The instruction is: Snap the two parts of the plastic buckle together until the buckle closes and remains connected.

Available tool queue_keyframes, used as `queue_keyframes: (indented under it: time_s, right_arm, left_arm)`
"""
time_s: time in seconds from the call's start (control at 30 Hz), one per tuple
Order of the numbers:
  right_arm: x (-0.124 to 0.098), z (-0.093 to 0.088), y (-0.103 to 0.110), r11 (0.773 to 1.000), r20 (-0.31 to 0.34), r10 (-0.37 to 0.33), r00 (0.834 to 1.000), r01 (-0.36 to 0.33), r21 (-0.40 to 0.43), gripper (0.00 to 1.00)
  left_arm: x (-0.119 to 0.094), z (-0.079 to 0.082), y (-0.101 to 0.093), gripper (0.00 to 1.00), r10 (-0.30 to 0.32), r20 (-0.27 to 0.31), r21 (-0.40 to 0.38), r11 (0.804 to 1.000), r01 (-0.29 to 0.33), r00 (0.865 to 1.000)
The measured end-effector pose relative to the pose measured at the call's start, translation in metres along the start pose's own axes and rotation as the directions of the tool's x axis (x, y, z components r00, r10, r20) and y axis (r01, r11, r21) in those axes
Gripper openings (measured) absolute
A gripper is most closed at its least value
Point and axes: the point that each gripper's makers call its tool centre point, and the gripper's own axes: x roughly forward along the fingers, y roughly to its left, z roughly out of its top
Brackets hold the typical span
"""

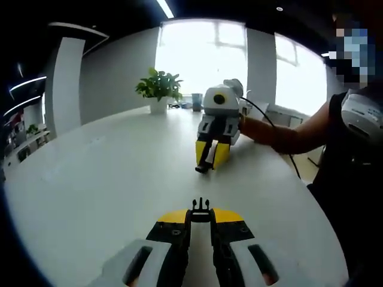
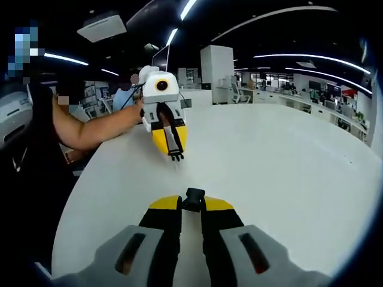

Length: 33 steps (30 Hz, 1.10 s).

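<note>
Now we pinch the black pronged plastic buckle half (image 1: pixel 201 210) in the left gripper (image 1: pixel 201 216), the black socket half (image 2: pixel 193 200) in the right gripper (image 2: pixel 192 206) — well apart above the white round worktop (image 1: pixel 108 179); misaligned prongs could jam or slip.

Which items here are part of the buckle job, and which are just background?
Job:
- pronged buckle half, in the left gripper
- socket buckle half, in the right gripper
- the two halves are apart, not yet snapped

Background:
- white table
- potted plant at the table's far edge
- office desks and chairs behind
</note>
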Motion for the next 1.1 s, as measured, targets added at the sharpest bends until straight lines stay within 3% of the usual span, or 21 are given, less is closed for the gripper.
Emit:
queue_keyframes:
  time_s: [0.1,0.53,0.7,1.1]
  right_arm:
    - [0.001,0.002,0.008,0.999,0.01,0.041,0.999,-0.041,0.0,0.11]
    - [0.001,-0.001,0.008,0.999,-0.006,0.041,0.999,-0.041,0.001,0.11]
    - [0.001,0.004,0.017,0.996,0.021,0.072,0.997,-0.071,-0.053,0.11]
    - [0.003,0.002,0.022,0.992,0.01,0.106,0.994,-0.105,-0.074,0.11]
  left_arm:
    - [0.001,0.0,-0.003,0.11,-0.014,-0.001,0.002,1.0,0.014,1.0]
    - [0.001,-0.001,-0.006,0.11,-0.029,-0.006,-0.001,1.0,0.029,1.0]
    - [0.002,-0.001,-0.009,0.11,-0.042,-0.009,0.0,0.999,0.042,0.999]
    - [0.004,-0.004,-0.017,0.11,-0.086,-0.017,0.006,0.996,0.086,0.996]
